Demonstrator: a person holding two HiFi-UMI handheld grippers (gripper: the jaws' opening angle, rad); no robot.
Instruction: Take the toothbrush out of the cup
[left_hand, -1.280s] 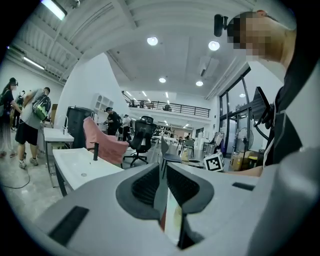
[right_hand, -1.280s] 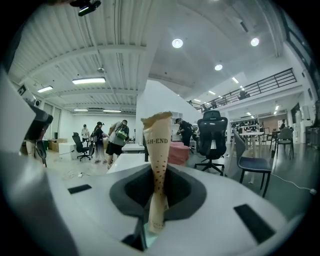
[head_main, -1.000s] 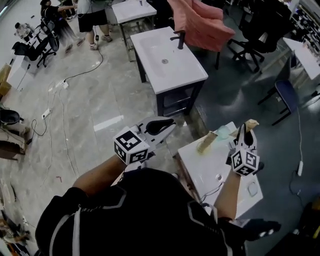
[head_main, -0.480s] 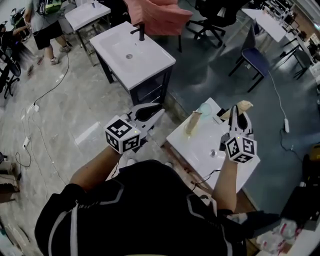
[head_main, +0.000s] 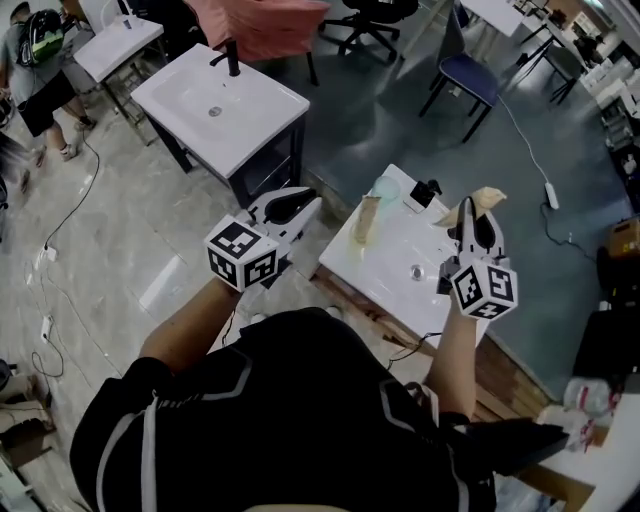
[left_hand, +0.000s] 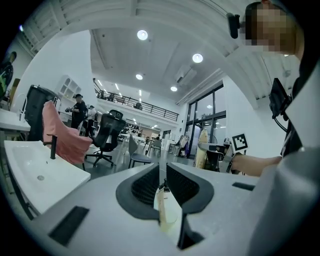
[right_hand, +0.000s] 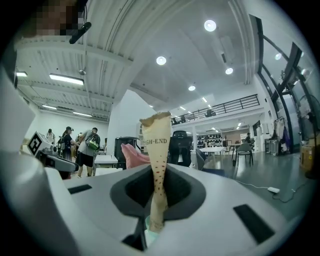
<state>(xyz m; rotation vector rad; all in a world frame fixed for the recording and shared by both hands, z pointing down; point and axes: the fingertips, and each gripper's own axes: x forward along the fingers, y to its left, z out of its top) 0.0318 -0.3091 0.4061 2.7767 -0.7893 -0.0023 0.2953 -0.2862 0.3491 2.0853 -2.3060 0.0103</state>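
Left tongs (head_main: 305, 205): a narrow slit apart, empty, left of the bench (head_main: 400, 262), pointing at the cup.
Cup (head_main: 385, 187): pale green, far left on the bench; a second wrapped brush (head_main: 367, 220) stands at it.
Toothbrush (head_main: 487, 197): paper-wrapped, sticking out beyond the jaw tips, right of the cup.
Right tongs (head_main: 470, 210): clamped on the toothbrush, over the bench's right edge.

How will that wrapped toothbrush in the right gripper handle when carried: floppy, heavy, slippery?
Probably light: the wrapped toothbrush sticks out straight from the right gripper's closed jaws without sagging. It is likely stiff along its length, though the crinkled wrapper end looks soft. The thin wrapper might slide in a looser grip.
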